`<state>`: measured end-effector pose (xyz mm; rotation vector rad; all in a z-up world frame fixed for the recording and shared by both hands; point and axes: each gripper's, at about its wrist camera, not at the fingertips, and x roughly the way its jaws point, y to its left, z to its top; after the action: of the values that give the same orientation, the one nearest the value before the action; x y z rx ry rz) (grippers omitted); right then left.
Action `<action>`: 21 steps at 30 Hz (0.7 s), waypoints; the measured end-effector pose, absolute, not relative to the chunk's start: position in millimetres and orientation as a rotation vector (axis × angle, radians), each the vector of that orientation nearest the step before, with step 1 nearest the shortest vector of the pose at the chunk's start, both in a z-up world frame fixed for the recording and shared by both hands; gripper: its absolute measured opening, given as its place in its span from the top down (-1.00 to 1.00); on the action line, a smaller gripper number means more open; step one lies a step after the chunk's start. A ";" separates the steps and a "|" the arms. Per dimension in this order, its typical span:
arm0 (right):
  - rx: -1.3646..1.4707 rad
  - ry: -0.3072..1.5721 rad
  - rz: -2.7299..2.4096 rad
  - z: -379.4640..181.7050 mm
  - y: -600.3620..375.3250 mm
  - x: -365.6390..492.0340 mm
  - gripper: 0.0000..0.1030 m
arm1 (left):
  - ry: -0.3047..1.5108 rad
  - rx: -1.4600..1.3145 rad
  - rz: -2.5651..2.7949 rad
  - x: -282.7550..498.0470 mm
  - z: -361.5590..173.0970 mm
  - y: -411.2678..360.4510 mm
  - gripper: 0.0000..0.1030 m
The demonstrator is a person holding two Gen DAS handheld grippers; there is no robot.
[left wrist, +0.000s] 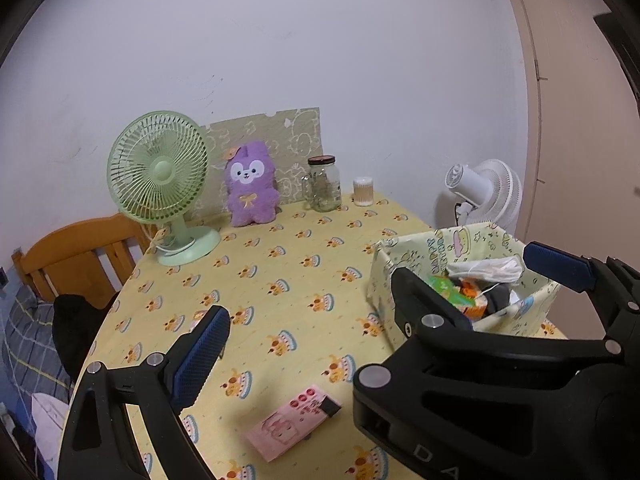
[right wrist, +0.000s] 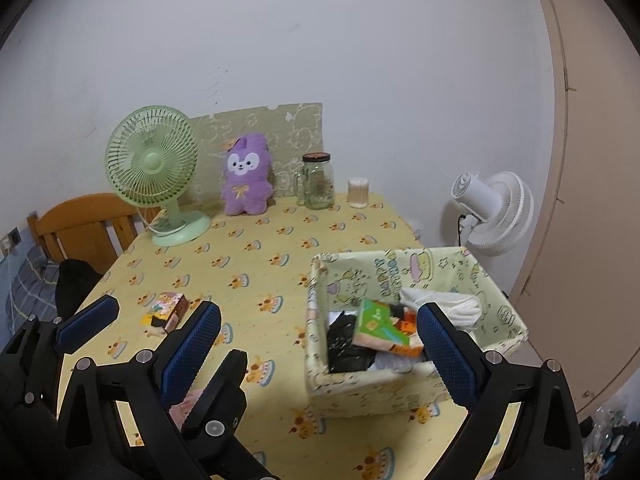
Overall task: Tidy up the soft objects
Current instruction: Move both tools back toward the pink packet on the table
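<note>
A purple plush toy point(left wrist: 251, 184) point(right wrist: 245, 176) stands upright at the back of the table against the wall. A pale green fabric basket point(left wrist: 416, 258) point(right wrist: 318, 360) sits at the right front and holds a white bag, a green packet, black cloth and other items. A flat pink packet point(left wrist: 292, 420) point(right wrist: 186, 402) lies near the front edge. A small cartoon-printed box point(right wrist: 170, 308) rests on the cloth to the left. My left gripper point(left wrist: 320, 336) point(right wrist: 172, 332) is open above the pink packet. My right gripper point(right wrist: 318, 320) point(left wrist: 472, 268) is open over the basket's near side. Neither holds anything.
A green desk fan point(left wrist: 160, 176) stands at the back left; a glass jar point(left wrist: 323, 184) and a cotton-swab tub point(left wrist: 363, 191) are at the back right. A white fan point(right wrist: 496, 212) is beyond the table's right edge. A wooden chair point(left wrist: 76, 256) and bedding lie left.
</note>
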<state>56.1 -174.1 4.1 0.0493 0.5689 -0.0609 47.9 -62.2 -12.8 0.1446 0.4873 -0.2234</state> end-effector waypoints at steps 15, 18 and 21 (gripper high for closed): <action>0.075 0.606 -0.005 -28.2 -138.3 48.1 -0.94 | 0.518 0.157 -0.184 38.5 -40.3 -27.4 -0.88; 0.080 0.620 0.002 -35.5 -130.5 49.1 -0.94 | 0.535 0.157 -0.165 40.2 -47.1 -19.4 -0.88; 0.097 0.637 0.008 -45.7 -124.3 49.7 -0.94 | 0.551 0.159 -0.150 41.8 -55.9 -12.6 -0.88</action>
<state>49.7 -124.3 -45.7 0.0969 0.6366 0.0076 41.8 -12.6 -55.9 0.1592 0.5513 -0.1497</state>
